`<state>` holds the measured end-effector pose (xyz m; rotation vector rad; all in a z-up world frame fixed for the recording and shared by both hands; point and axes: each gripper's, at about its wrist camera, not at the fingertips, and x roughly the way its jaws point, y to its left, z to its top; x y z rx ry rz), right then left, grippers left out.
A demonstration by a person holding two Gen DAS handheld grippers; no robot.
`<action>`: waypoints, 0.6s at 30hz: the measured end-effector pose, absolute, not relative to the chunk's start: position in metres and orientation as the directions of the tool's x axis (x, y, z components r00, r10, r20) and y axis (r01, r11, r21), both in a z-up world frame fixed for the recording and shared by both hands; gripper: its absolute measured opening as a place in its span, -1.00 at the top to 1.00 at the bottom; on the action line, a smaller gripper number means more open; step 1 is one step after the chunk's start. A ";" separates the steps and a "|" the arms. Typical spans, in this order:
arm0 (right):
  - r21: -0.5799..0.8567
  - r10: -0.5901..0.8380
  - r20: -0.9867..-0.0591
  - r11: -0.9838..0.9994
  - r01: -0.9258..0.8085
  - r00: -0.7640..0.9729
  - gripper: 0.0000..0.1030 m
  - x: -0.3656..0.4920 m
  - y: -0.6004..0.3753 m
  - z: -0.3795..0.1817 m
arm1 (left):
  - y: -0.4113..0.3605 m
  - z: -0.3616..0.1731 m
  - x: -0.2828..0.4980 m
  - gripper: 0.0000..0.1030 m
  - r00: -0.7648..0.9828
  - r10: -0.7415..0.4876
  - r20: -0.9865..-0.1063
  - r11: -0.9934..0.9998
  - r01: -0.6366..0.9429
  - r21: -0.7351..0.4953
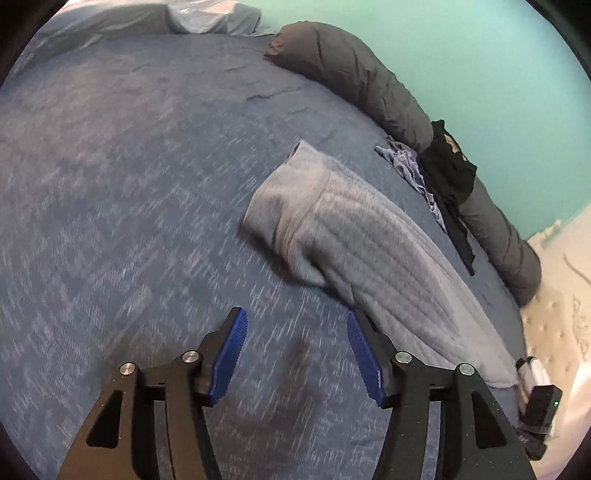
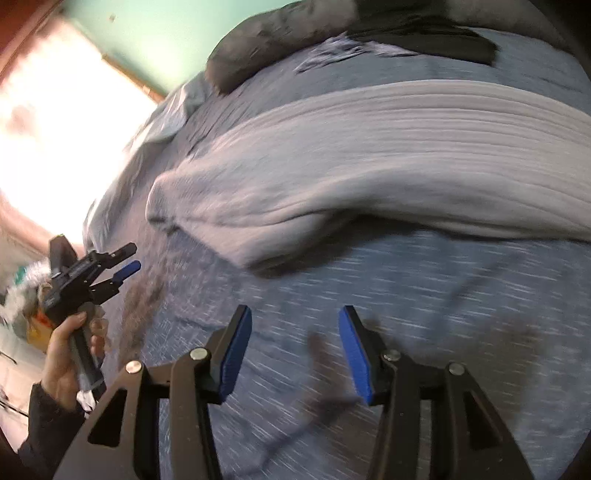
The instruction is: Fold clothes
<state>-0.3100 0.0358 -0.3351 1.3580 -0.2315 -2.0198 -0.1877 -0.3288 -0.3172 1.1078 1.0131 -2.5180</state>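
A pale grey ribbed garment (image 1: 351, 240) (image 2: 369, 155) lies folded lengthwise in a long strip on the blue bed cover (image 1: 129, 184) (image 2: 406, 288). My left gripper (image 1: 295, 332) hovers over bare cover just short of the strip's near edge. It is open, with nothing between its blue pads (image 1: 231, 354). My right gripper (image 2: 295, 328) is open and empty too, above the cover just in front of the garment's rounded end. The right wrist view also shows the left gripper (image 2: 129, 259) at the far left, held in a person's hand (image 2: 70, 350). Both views are motion-blurred.
A dark grey rolled duvet (image 1: 369, 85) (image 2: 266, 40) runs along the teal wall (image 1: 461, 55). A black garment (image 1: 447, 173) and a blue patterned cloth (image 1: 410, 166) lie against it, behind the grey strip. Pale blue bedding (image 1: 207, 18) is bunched at the bed's far end.
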 end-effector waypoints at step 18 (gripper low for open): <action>0.372 -0.566 -0.757 -0.784 0.497 -0.326 0.87 -0.335 -0.031 -0.345 | -0.339 -0.326 -0.160 -0.19 -0.743 0.056 -0.666 -0.732 0.423 -0.534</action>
